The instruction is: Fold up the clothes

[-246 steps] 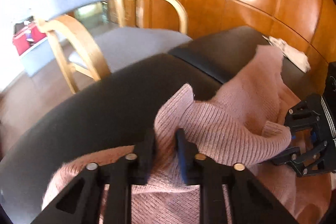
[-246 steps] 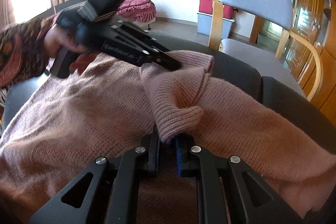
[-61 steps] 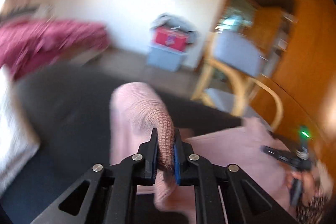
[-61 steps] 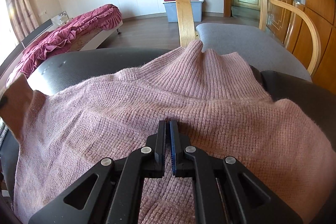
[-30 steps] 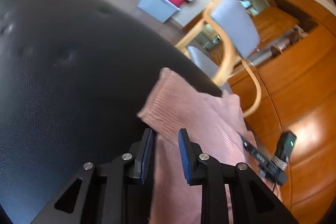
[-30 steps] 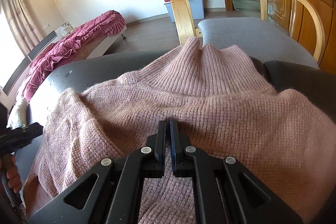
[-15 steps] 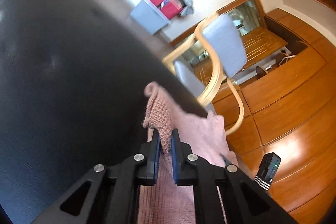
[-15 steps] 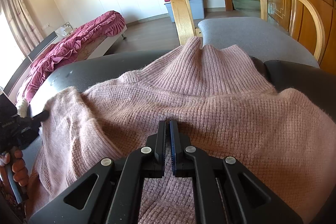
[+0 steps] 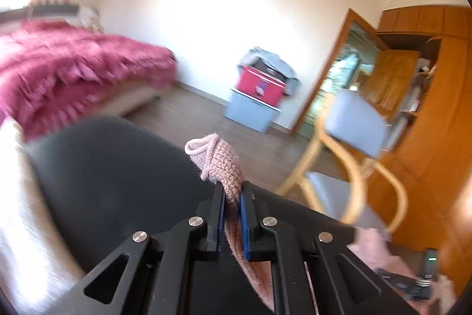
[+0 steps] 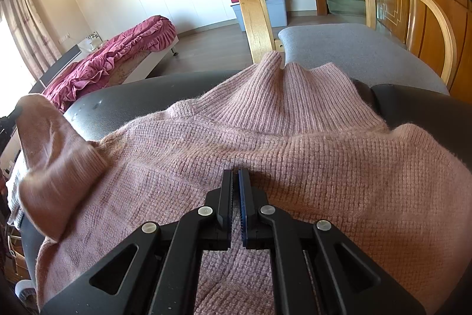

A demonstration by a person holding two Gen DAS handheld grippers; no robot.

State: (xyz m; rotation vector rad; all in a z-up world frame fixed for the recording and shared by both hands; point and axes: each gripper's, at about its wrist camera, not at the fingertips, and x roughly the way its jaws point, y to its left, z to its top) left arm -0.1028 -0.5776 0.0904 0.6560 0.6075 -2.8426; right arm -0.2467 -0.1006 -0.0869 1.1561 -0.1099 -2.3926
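A pink knit sweater (image 10: 295,143) lies spread on a black leather surface (image 10: 427,114). My right gripper (image 10: 236,176) is shut, its tips resting on the middle of the sweater's body, with no fabric visibly between the pads. My left gripper (image 9: 233,191) is shut on the sweater's sleeve, and the cuff (image 9: 218,161) sticks up beyond the fingertips. The held sleeve hangs raised above the black surface (image 9: 118,167). In the right wrist view the lifted sleeve (image 10: 56,167) rises, blurred, at the left edge.
A wooden armchair with grey cushions (image 10: 339,49) stands just beyond the far edge of the surface. A bed with a crimson blanket (image 9: 59,73) is at the left. Stacked storage bins (image 9: 256,99) stand by the wall, and wooden cabinets (image 9: 427,138) line the right.
My left gripper closed on the sleeve near its cuff and lifted it off the black surface, swinging upward. The right gripper stayed still on the sweater.
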